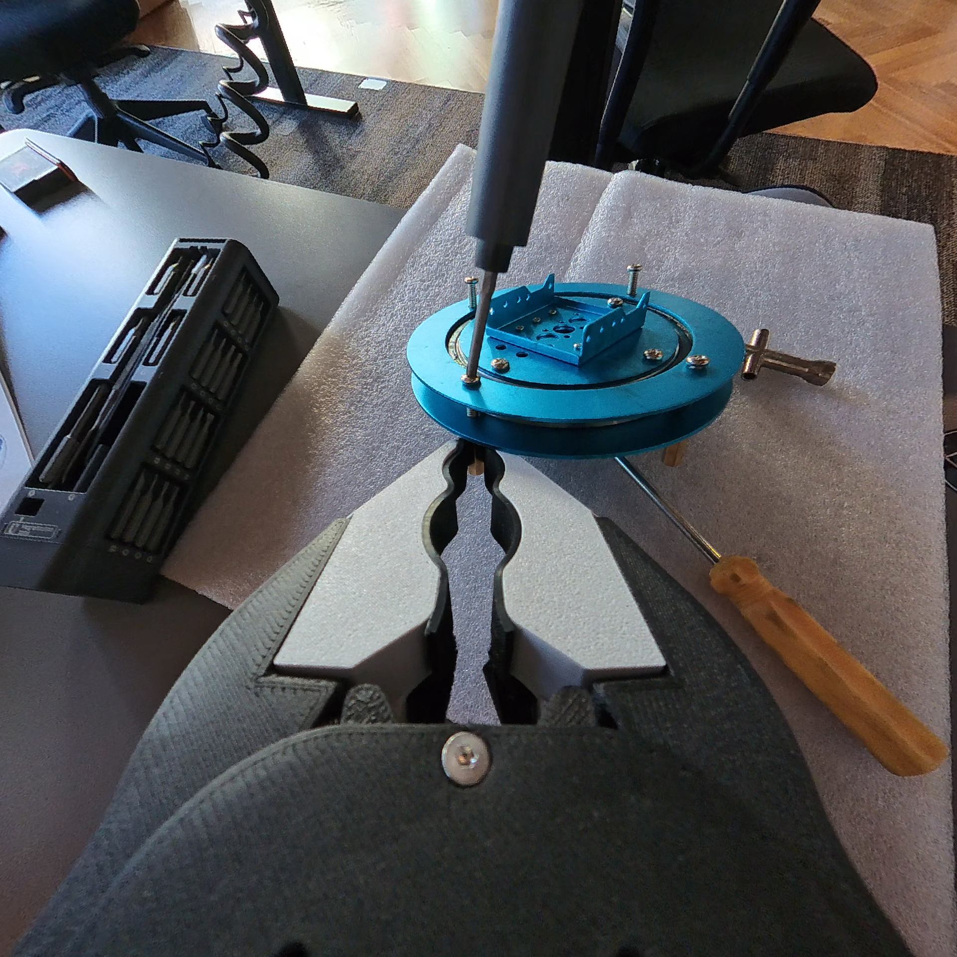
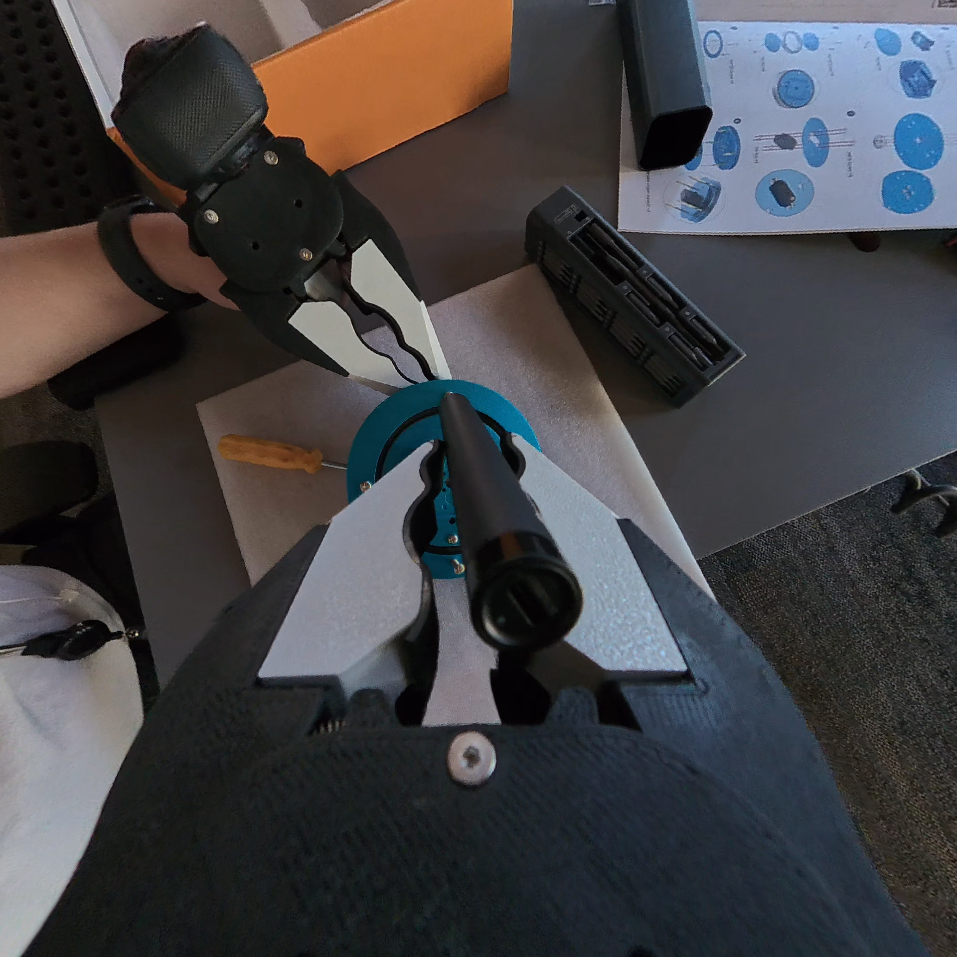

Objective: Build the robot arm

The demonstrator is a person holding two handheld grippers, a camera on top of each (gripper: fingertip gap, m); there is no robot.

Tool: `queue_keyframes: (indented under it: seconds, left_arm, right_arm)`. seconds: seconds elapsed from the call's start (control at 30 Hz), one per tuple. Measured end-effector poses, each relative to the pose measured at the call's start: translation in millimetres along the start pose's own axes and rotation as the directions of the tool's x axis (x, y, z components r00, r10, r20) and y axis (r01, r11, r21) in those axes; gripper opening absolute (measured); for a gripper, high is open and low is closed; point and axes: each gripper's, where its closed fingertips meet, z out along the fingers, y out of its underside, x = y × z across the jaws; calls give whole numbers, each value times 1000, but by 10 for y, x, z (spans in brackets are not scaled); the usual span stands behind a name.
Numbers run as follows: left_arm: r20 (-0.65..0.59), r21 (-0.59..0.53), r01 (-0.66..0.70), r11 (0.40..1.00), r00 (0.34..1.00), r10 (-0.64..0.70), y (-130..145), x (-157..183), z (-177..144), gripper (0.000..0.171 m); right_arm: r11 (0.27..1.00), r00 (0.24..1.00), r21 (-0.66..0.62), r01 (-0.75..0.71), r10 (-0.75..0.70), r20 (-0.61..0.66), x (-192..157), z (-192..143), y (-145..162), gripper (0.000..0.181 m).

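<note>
Your right tongs (image 2: 476, 497) pinch the dark barrel of an electric precision screwdriver (image 2: 497, 523), its butt end closest to the lens and its bit (image 1: 479, 331) standing on a screw head (image 1: 470, 379) at the near-left rim of the blue disc assembly (image 1: 569, 383). Your left tongs (image 1: 474, 461) are drawn close together low under that rim, around a brass standoff (image 1: 475, 462) directly below the screw; whether they truly bite it or only flank it cannot be told.

That assembly sits mid-way along the white foam sheet (image 1: 777, 290) on the grey worktop (image 1: 129, 217). Two screws (image 1: 471, 292) at the far rim stand proud, and a blue bracket (image 1: 567, 323) sits at the centre. Beside it lie a yellow-handled screwdriver (image 1: 823, 668) and a small cross wrench (image 1: 787, 362); the open bit case (image 1: 134, 419) rests to the left.

Judging from this, keep the driver in line with the screw, since it leans slightly now. Press straight down so the bit stays seated, and hold the standoff steady so it does not spin.
</note>
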Motion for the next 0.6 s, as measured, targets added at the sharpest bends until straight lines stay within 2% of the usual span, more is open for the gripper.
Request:
queue_keyframes:
  seconds: [0.6]
  left_arm:
    - [0, -1, 1, 1000, 1000, -1, 3, -2, 1, 4]
  right_arm:
    - [997, 997, 31, 72, -72, -17, 17, 26, -20, 27]
